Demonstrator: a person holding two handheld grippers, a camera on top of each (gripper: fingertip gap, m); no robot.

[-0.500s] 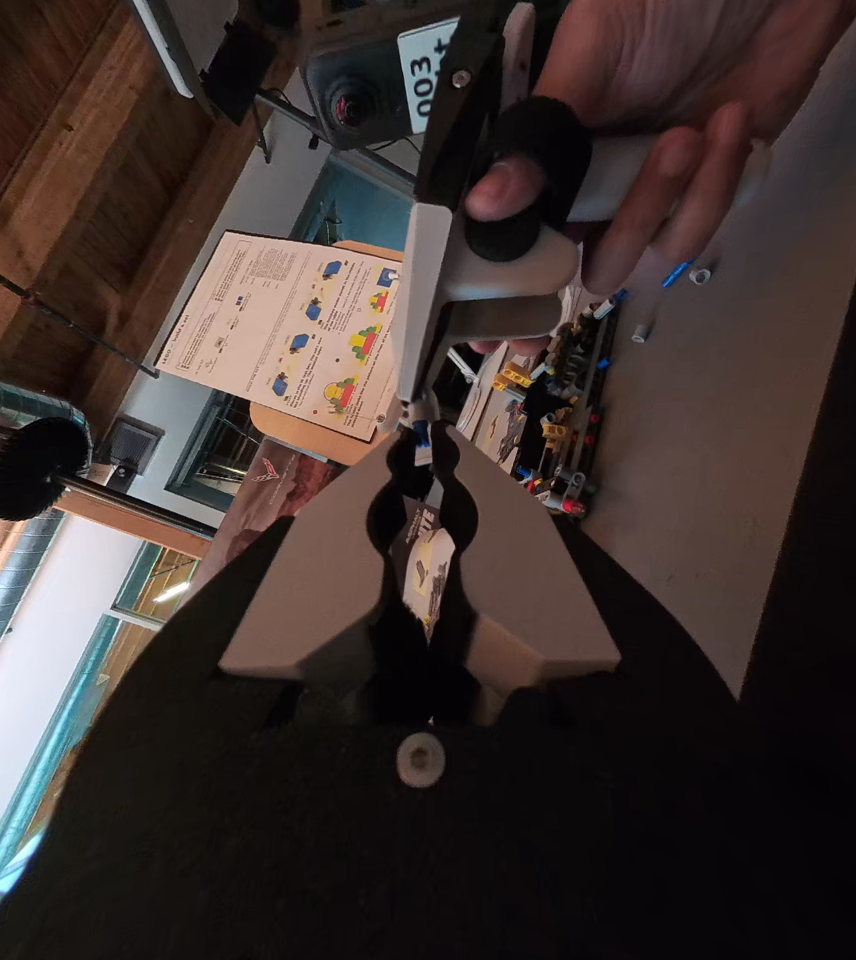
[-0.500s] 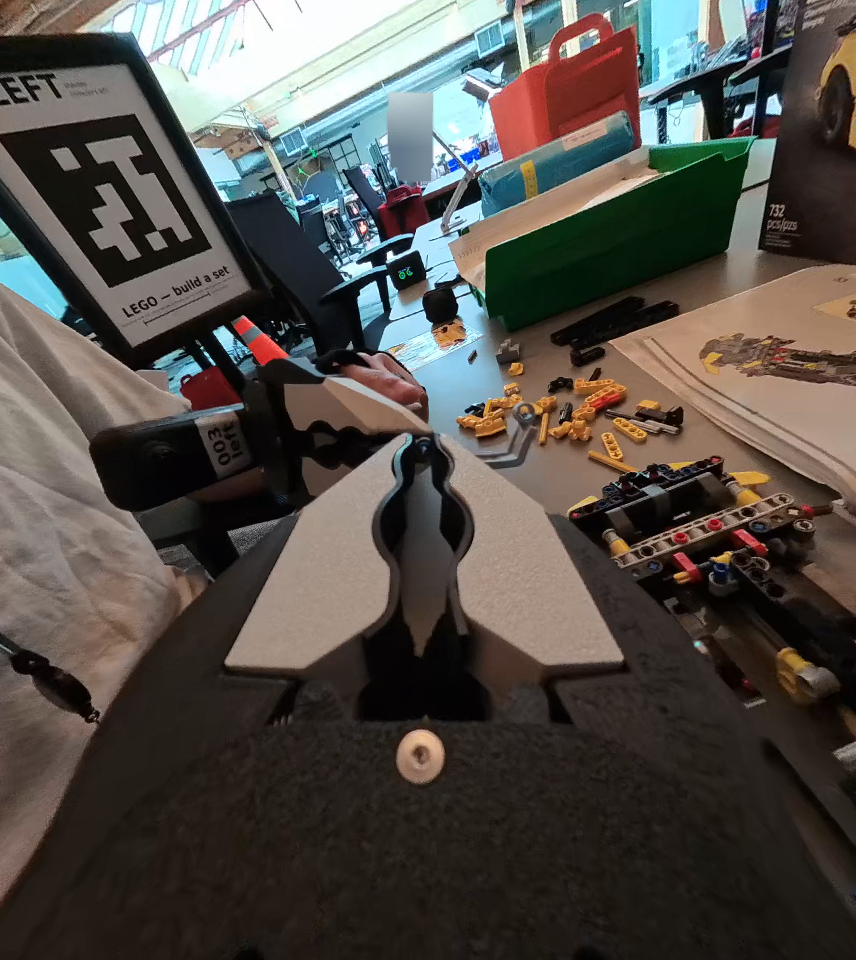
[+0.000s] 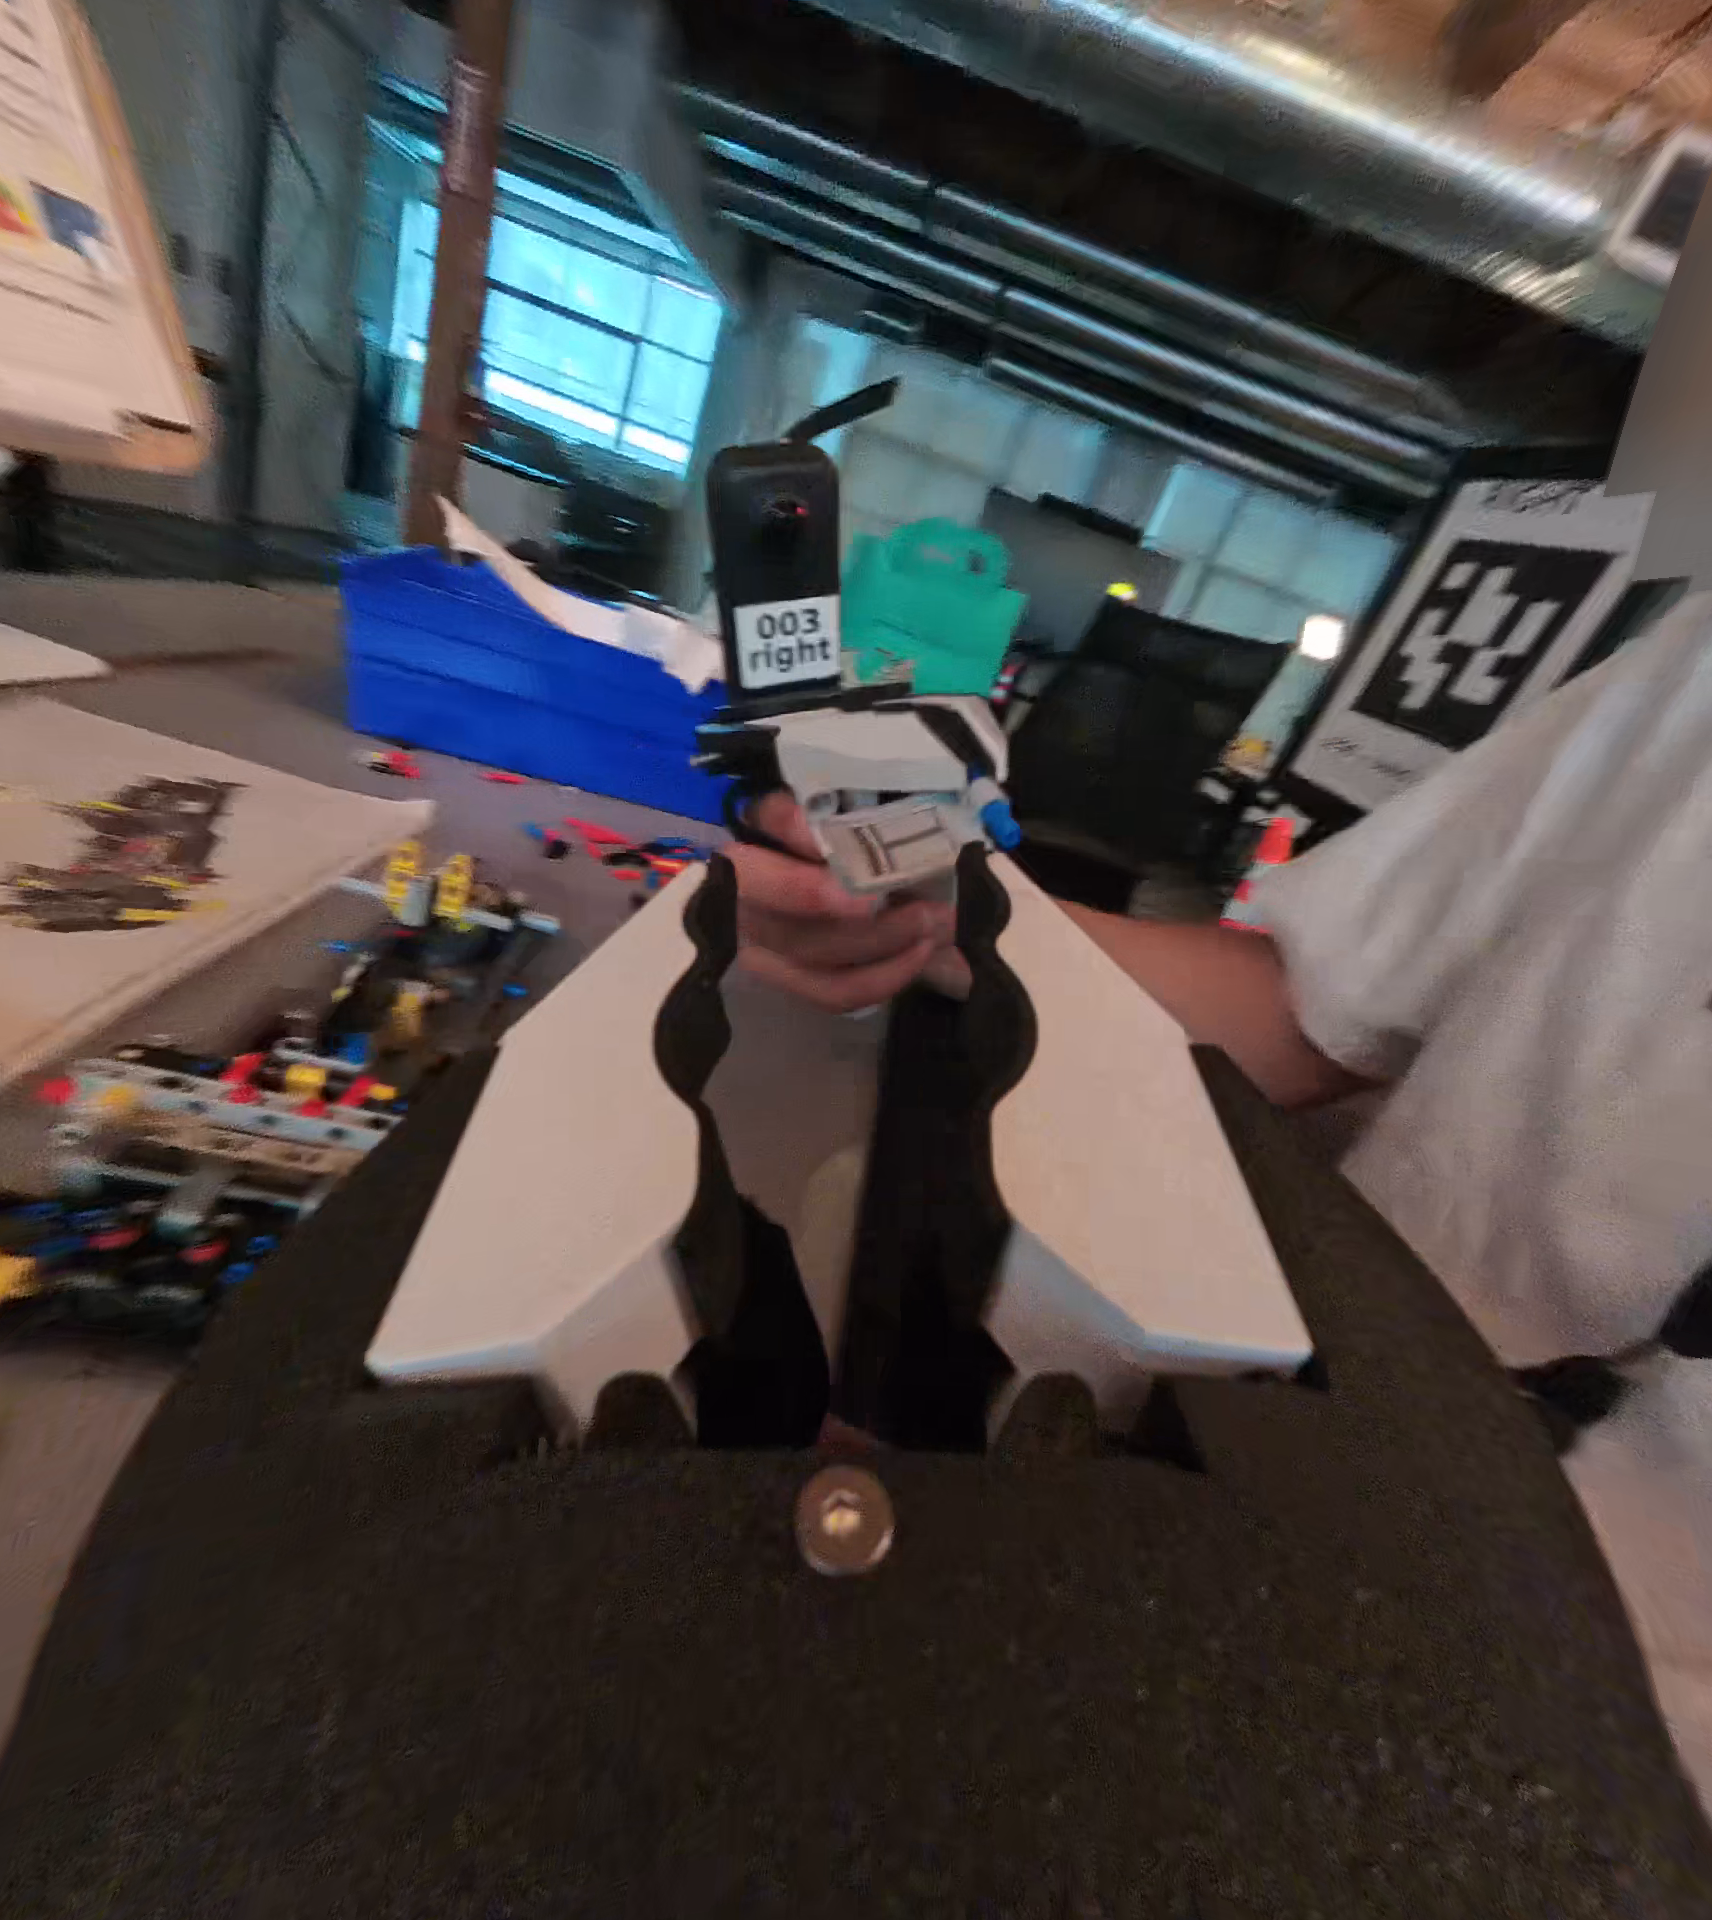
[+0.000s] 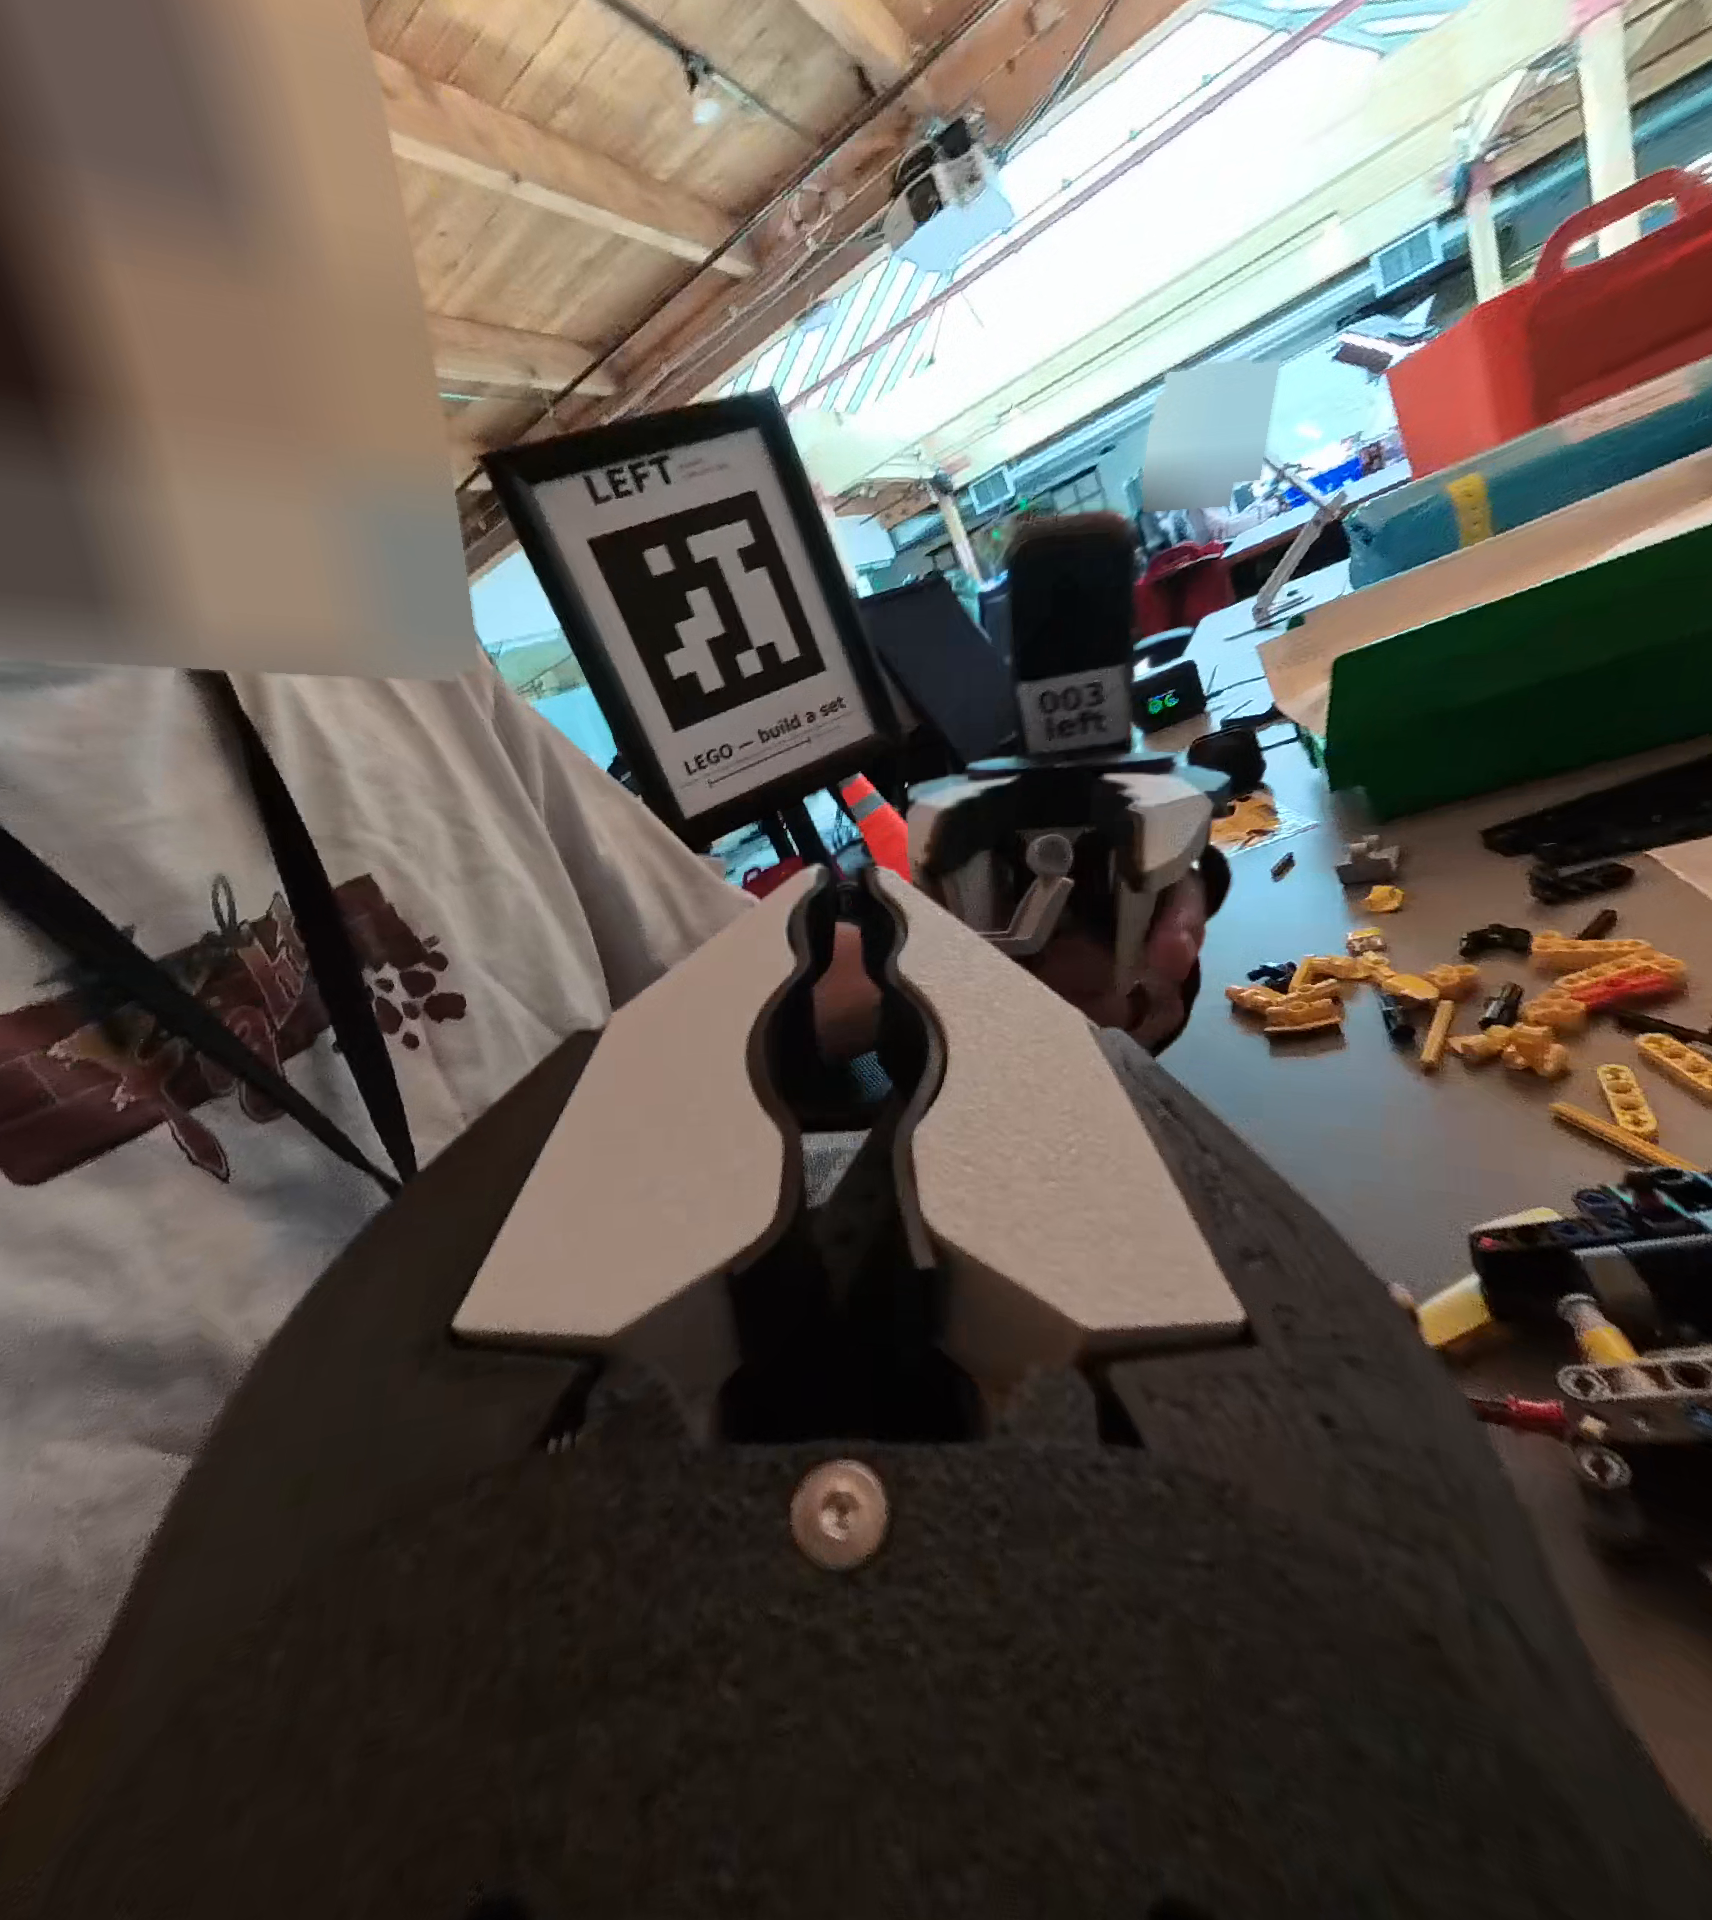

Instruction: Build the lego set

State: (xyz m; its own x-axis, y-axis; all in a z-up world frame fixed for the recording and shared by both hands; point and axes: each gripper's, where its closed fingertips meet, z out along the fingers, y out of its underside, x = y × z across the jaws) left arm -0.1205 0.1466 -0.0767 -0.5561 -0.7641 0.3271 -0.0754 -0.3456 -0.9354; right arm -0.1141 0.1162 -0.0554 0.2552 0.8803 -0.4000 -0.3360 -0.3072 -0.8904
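Note:
My left gripper (image 3: 847, 883) is open and empty, held above the table edge; in the right wrist view it faces me (image 4: 1054, 883) with its jaws apart. My right gripper (image 4: 847, 883) is nearly closed, with only a narrow slit at its tips. In the left wrist view the right gripper (image 3: 982, 790) faces me with a small white and blue pin (image 3: 993, 821) sticking out at its tips. The two grippers are apart and point roughly at each other. The part-built black and grey lego chassis (image 3: 239, 1122) lies on the grey table (image 4: 1351, 1122); it also shows in the right wrist view (image 4: 1662, 1309).
Loose yellow pieces (image 4: 1454, 997) and red and blue pieces (image 3: 623, 842) are scattered on the table. An instruction booklet (image 3: 104, 862), a blue bin (image 3: 519, 675) and a green bin (image 4: 1558, 665) stand behind. A framed marker sign (image 4: 696, 613) and the person's white shirt (image 4: 156, 935) are close by. There is about 4 cm between the tips of the two grippers.
My left gripper has opened and swung from a sideways tilt to upright. The two grippers, tip to tip before, have drawn apart. The right gripper has tilted upward.

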